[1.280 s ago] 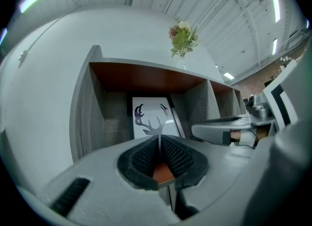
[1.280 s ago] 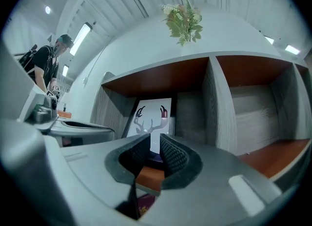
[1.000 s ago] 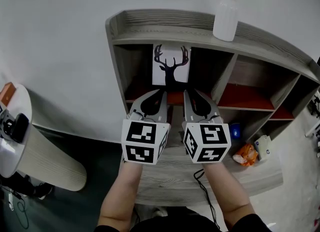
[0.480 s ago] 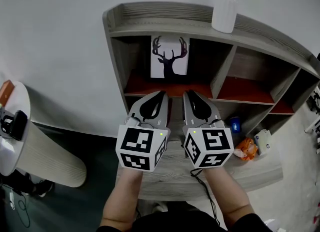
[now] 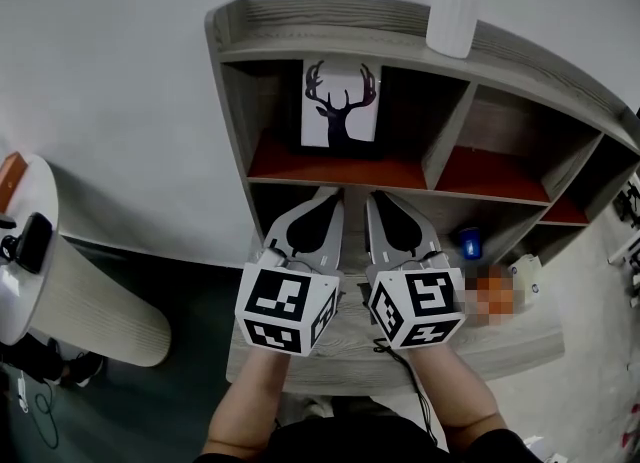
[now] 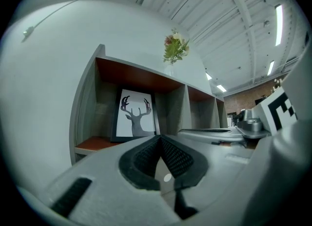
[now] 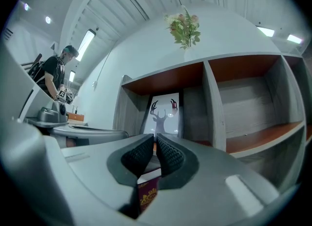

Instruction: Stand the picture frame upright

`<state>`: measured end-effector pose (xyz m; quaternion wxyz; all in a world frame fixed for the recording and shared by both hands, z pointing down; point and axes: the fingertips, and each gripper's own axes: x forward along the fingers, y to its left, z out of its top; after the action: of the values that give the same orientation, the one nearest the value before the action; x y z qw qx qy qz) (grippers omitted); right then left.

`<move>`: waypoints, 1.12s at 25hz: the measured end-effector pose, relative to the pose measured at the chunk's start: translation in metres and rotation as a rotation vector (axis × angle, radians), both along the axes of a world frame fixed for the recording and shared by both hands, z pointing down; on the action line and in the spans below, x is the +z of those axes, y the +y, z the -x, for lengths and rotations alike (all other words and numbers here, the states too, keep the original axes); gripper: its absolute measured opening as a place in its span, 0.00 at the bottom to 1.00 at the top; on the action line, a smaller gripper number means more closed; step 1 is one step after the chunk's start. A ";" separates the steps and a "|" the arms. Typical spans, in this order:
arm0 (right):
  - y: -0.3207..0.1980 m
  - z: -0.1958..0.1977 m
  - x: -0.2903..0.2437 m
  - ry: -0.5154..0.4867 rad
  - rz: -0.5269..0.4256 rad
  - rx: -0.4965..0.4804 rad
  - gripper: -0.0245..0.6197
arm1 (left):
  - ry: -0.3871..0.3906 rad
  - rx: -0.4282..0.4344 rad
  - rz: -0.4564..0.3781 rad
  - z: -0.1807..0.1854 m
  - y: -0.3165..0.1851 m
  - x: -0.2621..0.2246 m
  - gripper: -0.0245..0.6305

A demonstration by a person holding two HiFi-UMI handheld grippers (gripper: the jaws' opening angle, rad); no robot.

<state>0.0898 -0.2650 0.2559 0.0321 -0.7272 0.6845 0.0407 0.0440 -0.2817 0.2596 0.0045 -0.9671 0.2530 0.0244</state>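
The picture frame [image 5: 341, 106] is standing upright in the top-left cubby of the shelf [image 5: 300, 43], well clear of both grippers. The left gripper [image 5: 334, 193] has its jaws pressed together on nothing. The right gripper [image 5: 372, 195] has just been closing, with only a sliver of gap left and nothing in it.

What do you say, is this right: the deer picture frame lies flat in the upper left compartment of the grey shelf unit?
Not quite. The deer picture frame stands upright, not flat, as the head view shows. It is indeed in the upper left compartment of the grey shelf unit.
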 end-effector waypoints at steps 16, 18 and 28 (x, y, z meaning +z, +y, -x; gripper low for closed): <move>0.026 0.019 0.036 -0.062 0.063 -0.050 0.04 | -0.033 -0.037 0.014 0.017 0.018 0.037 0.03; 0.027 0.021 0.041 -0.066 0.074 -0.052 0.04 | -0.032 -0.040 0.022 0.021 0.018 0.040 0.03; 0.033 0.030 0.061 -0.077 0.120 -0.053 0.04 | -0.043 -0.072 0.041 0.038 0.020 0.057 0.03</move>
<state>0.0603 -0.2319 0.3172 0.0156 -0.7104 0.7030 -0.0294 0.0064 -0.2614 0.3162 -0.0088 -0.9577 0.2877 -0.0015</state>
